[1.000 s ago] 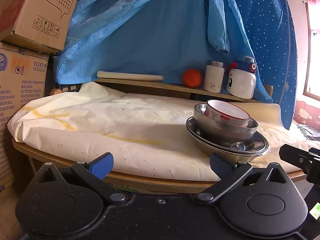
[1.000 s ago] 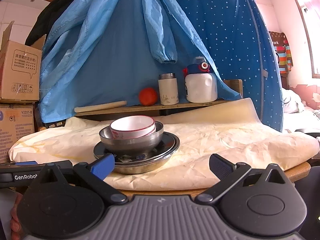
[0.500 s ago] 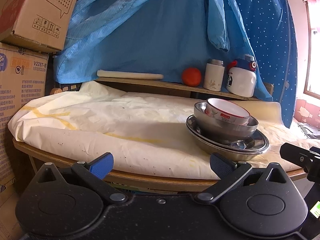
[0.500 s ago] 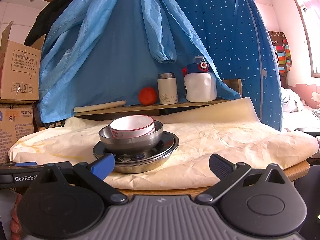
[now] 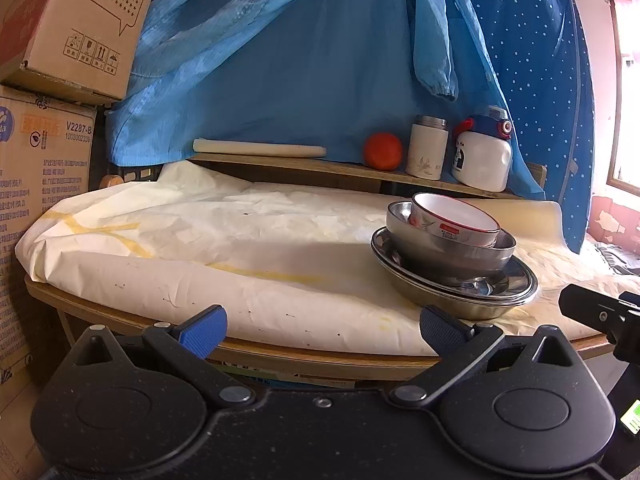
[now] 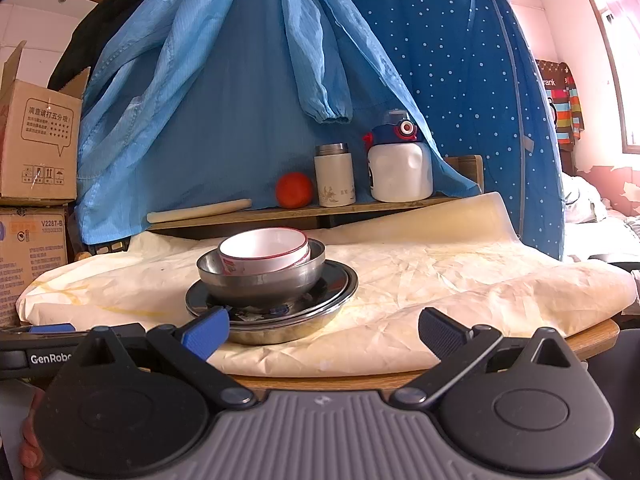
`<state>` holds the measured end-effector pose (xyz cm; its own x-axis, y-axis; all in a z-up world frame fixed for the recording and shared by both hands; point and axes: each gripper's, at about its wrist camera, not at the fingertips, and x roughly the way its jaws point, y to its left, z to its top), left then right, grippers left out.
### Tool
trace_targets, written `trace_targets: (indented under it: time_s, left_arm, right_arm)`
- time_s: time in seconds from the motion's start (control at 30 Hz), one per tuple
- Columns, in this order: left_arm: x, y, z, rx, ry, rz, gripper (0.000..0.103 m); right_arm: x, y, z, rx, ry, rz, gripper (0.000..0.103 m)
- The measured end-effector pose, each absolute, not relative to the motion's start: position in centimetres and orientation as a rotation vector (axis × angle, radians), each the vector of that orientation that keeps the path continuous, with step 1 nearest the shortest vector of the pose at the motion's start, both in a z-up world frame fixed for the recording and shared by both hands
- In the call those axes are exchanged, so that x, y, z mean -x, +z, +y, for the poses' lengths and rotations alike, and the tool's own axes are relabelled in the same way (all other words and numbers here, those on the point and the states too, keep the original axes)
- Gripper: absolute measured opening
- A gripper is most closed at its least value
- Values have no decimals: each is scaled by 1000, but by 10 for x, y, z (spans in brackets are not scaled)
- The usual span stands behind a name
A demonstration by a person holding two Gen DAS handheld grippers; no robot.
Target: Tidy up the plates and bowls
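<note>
Two claws are waiting wide open and empty. Stacked dishes are sitting on the worktop (image 6: 460,280): white bowl (image 6: 264,254) inside steel bowl (image 6: 260,284) on steel plates (image 6: 276,312). From this stack, the right claw (image 6: 324,330) is hovering nearer, just before it; the left claw (image 5: 320,328) is further left.

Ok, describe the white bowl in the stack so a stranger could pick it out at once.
On the paper-covered table stands one stack of dishes. Steel plates lie at the bottom, a steel bowl sits on them, and the white bowl rests tilted inside it. It is the only non-metal piece, with a red rim.
</note>
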<state>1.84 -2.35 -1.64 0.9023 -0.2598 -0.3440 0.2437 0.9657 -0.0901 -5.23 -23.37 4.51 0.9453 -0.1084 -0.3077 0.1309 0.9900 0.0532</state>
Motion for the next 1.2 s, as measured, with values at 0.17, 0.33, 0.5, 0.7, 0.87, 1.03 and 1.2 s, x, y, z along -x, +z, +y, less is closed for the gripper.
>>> trace_targets:
  time_s: [0.17,0.33,0.5,0.7,0.87,1.03,1.2]
  left_arm:
    - [-18,-17,-24,46,-263,365,102]
    - [-18,-17,-24,46,-263,365,102]
    - [-18,-17,-24,46,-263,365,102]
    - [-18,-17,-24,46,-263,365,102]
    - [-18,-17,-24,46,-263,365,102]
    - [-18,-17,-24,46,-267,367,102]
    - [-17,-17,-25,38,-275,368,102]
  right_arm:
    - [53,45,-234,-75,-127,307,103]
    - [53,45,-233,-75,-127,307,103]
    - [53,45,-233,-75,-128,306,103]
    - [53,44,-234,-74,-128,306,103]
    - [53,44,-234,-75,-128,307,103]
    - [53,44,-234,-75,-128,307,103]
    - [53,44,-234,-75,-128,306,103]
